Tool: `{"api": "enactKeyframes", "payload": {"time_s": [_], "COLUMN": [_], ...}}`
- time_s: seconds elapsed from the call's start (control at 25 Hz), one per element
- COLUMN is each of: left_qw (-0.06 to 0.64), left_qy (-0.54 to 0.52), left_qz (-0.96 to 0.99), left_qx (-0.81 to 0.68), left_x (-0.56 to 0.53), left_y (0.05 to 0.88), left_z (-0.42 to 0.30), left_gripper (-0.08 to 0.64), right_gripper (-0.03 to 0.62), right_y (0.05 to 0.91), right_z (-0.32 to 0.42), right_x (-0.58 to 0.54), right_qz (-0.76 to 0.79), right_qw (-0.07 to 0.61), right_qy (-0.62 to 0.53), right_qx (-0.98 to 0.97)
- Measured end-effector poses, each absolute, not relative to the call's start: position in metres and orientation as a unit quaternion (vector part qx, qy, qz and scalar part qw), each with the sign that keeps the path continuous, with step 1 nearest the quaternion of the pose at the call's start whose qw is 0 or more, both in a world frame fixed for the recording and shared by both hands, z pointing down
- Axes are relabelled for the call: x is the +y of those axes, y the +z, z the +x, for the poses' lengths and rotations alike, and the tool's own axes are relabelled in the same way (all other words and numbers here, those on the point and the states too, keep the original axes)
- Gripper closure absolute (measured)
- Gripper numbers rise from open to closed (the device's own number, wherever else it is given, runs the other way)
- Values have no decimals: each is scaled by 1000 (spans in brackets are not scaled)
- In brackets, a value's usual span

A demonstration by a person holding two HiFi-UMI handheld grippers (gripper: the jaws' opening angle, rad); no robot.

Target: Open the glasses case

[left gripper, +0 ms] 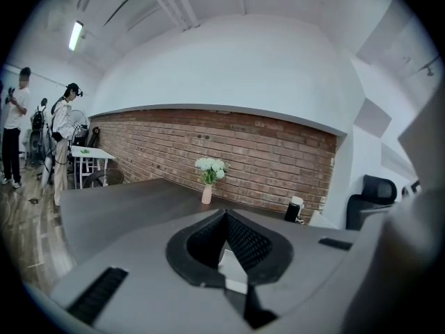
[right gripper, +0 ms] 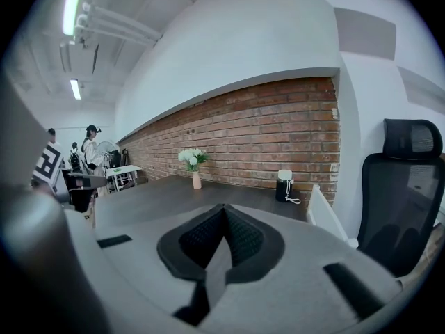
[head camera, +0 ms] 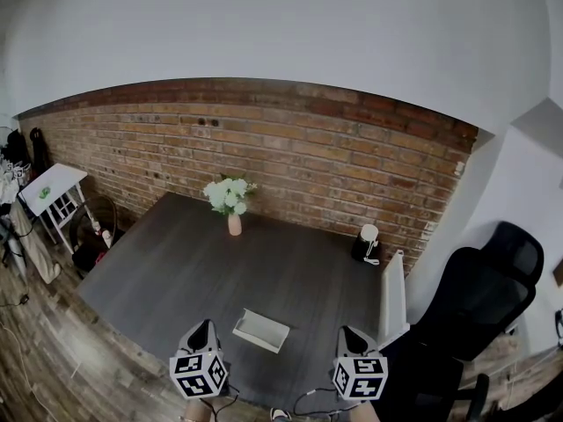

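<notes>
The white glasses case (head camera: 261, 330) lies closed and flat on the dark table (head camera: 176, 271), near its front edge. My left gripper (head camera: 201, 326) hovers just left of the case, and my right gripper (head camera: 349, 333) is further off to its right. Neither touches it. In the left gripper view the jaws meet at their tips, so the left gripper (left gripper: 226, 214) is shut, and a bit of white shows through the gap below the tips. The right gripper (right gripper: 222, 208) is shut too, with nothing held.
A pink vase of white flowers (head camera: 230, 202) stands at the table's far side by the brick wall. A black-and-white object (head camera: 368, 243) sits at the far right corner. A white board (head camera: 393, 299) lines the right edge, beside a black office chair (head camera: 479, 299). People stand far left (left gripper: 62, 127).
</notes>
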State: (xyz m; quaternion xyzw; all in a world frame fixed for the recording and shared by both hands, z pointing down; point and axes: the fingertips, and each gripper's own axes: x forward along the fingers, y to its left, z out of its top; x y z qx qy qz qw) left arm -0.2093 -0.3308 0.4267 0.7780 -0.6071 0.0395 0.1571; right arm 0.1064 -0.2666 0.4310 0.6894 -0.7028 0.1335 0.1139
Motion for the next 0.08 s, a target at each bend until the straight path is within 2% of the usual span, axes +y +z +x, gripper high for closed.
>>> {"api": "enactKeyframes", "payload": {"time_s": [0.08], "left_qw": [158], "left_qy": [40], "left_qz": [778], "left_qx": [-607], "left_x": [-331], "left_y": [429], "left_z": [-208], "left_gripper": [565], "right_gripper": [591], "right_y": [433], "right_z": [105], "right_x": [-267], "right_qz": [687], "right_qw": [115], "right_qy": [135], "right_qx": [-705]}}
